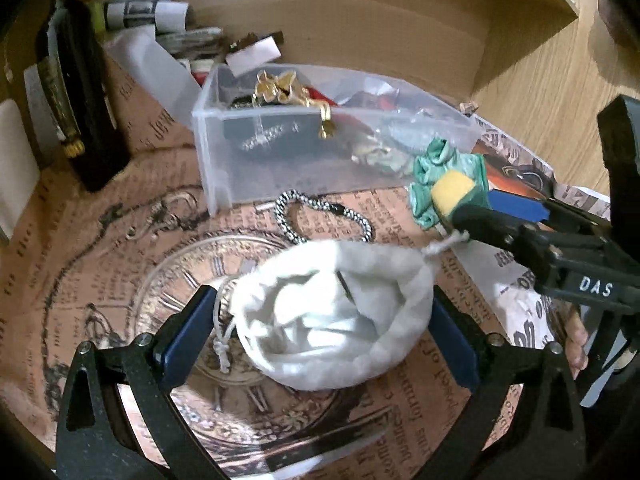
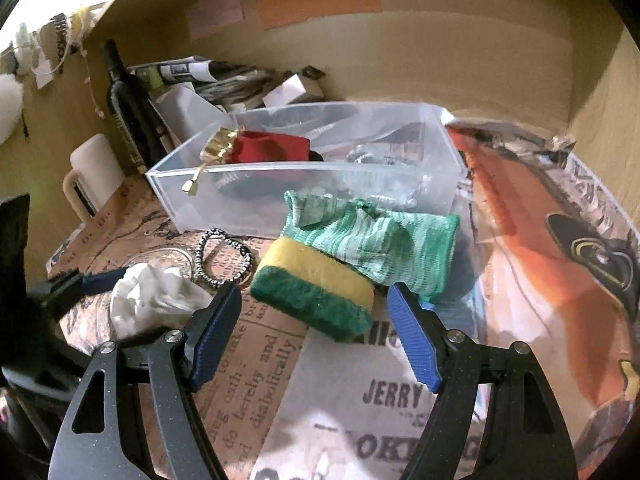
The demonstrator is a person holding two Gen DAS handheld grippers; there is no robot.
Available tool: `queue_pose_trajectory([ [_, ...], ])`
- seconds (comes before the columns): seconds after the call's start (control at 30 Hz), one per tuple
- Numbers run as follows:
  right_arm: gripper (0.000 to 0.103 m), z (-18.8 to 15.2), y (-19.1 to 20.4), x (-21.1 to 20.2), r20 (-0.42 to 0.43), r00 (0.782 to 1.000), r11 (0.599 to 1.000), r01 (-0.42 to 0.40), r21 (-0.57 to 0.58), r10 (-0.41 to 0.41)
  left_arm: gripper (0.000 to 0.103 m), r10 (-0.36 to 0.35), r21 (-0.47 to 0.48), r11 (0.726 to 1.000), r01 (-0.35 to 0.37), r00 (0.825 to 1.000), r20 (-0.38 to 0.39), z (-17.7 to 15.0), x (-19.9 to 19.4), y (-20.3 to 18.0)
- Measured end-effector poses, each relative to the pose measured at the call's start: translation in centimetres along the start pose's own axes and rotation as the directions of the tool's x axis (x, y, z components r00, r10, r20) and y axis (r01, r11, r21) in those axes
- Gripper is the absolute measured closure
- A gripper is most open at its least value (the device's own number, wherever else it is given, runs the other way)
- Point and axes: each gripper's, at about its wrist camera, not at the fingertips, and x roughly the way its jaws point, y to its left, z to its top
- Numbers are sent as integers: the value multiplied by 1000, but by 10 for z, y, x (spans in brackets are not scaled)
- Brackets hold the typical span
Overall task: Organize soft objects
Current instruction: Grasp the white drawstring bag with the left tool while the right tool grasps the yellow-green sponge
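Left gripper (image 1: 320,332) wide around white pouch (image 1: 332,316) on glass plate (image 1: 180,280). Right gripper (image 2: 310,320) open before sponge (image 2: 312,292) (green cloth (image 2: 380,240) touching behind). Squeeze slowly, sponge only, lift straight.

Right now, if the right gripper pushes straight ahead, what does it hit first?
Most likely the yellow-green sponge, lying just ahead between the open right gripper fingers. The green knit cloth sits behind it. Depth is uncertain.

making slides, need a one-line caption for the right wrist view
Open right claw nears a sponge lying against a green cloth in front of a clear bin.
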Motion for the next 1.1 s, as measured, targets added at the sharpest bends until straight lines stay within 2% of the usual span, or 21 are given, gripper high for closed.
queue_pose_trajectory([
  [0.1, 30, 1, -1, 5, -9, 1000, 1000, -1, 17, 2, 2, -6, -12, 1000, 6, 1000, -4, -4, 7, -1],
  [0.17, 31, 0, -1, 7, -12, 1000, 1000, -4, 20, 5, 7, 1, -7, 1000, -1, 1000, 10, -5, 7, -2],
  [0.23, 40, 0, 0, 9, -13, 1000, 1000, -8, 20, 8, 19, -8, -2, 1000, 8, 1000, 11, -5, 6, -3],
  [0.27, 43, -1, 0, 10, -20, 1000, 1000, -14, 17, 15, 21, -11, -5, 1000, 11, 1000, 13, -5, 5, -2],
  [0.43, 46, -2, 3, 6, -4, 1000, 1000, -6, 0, 6, 40, -27, -23, 999, 28, 999, 19, -4, -2, 2],
  [0.53, 46, -3, 4, 0, 7, 1000, 1000, -17, -6, 17, 46, -29, -23, 999, 30, 999, 31, -3, -9, 3],
  [0.73, 46, 1, 7, -21, 60, 998, 999, -32, -22, 34, 49, -23, -18, 1000, 24, 997, 79, 7, -24, 4],
  [0.87, 46, 10, 9, -34, 109, 993, 999, -36, -33, 39, 49, -8, -12, 1000, 10, 990, 138, 20, -40, 4],
  [1.1, 46, 32, 11, -52, 200, 979, 998, -11, -62, 24, 49, 13, -27, 1000, -7, 965, 263, 54, -66, 11],
])
